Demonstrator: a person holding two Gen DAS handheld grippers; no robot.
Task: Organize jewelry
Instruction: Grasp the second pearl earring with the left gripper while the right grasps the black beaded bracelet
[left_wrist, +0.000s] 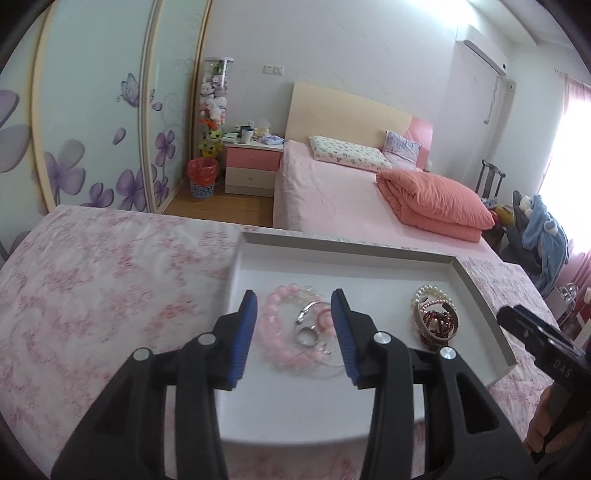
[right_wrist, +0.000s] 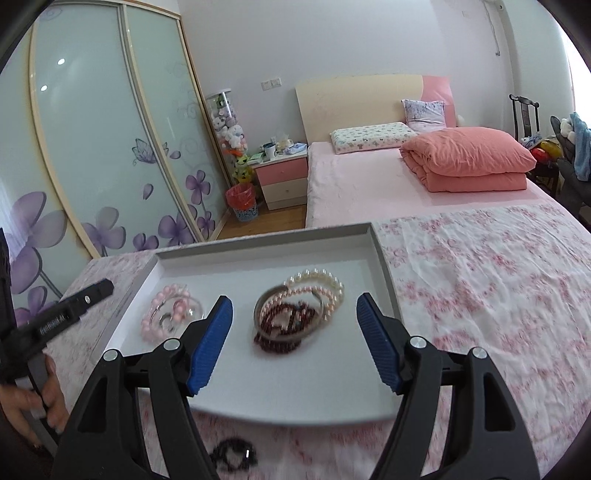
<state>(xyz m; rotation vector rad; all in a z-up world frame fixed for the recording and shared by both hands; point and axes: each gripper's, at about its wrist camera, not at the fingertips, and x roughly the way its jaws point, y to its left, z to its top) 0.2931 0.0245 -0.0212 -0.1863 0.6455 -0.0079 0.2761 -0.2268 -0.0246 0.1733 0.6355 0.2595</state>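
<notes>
- Blue ribbed pads on the black left gripper (left_wrist: 294, 334), jaws parted, nothing pinched; poised above the left-hand heap of jewelry in the tray.
- Same blue pads on the black right gripper (right_wrist: 294, 345), spread wider, empty too; hovering over the right-hand heap.
- Glimpsed at the left edge of the right wrist view: a hand (right_wrist: 40, 400) wrapped round the other tool's black handle.
- Nearest of all, a dark beaded bracelet (right_wrist: 233, 456) lying on the pink floral cloth (right_wrist: 480, 280), outside the tray, blurred.
- On that cloth, a shallow white rectangular tray with grey rim (left_wrist: 491, 314).
- Inside, left heap: pale pink bead bracelet (left_wrist: 275, 325) ringed around a silver ring (left_wrist: 306, 336) and a thin silver bangle (left_wrist: 314, 307), with a clear hoop just beside them.
- Inside, right heap, near the tray's right wall: white pearl bracelet (right_wrist: 317, 278) at the back, wide silver cuff bangle (right_wrist: 291, 317) tilted over a dark red bead strand (right_wrist: 280, 334); strands tangled, exact layering hard to tell.
- Two heaps well apart, bare white floor between.
- Farther off, a bed with pink sheet (left_wrist: 332, 192), a folded salmon quilt (right_wrist: 467, 158), a patterned pillow (left_wrist: 347, 153).
- Beyond, a pink-and-cream bedside cabinet (left_wrist: 253, 168), a red-lined waste basket (left_wrist: 202, 177) beside it.
- Along the left, frosted wardrobe doors with purple flowers (right_wrist: 99, 147).
</notes>
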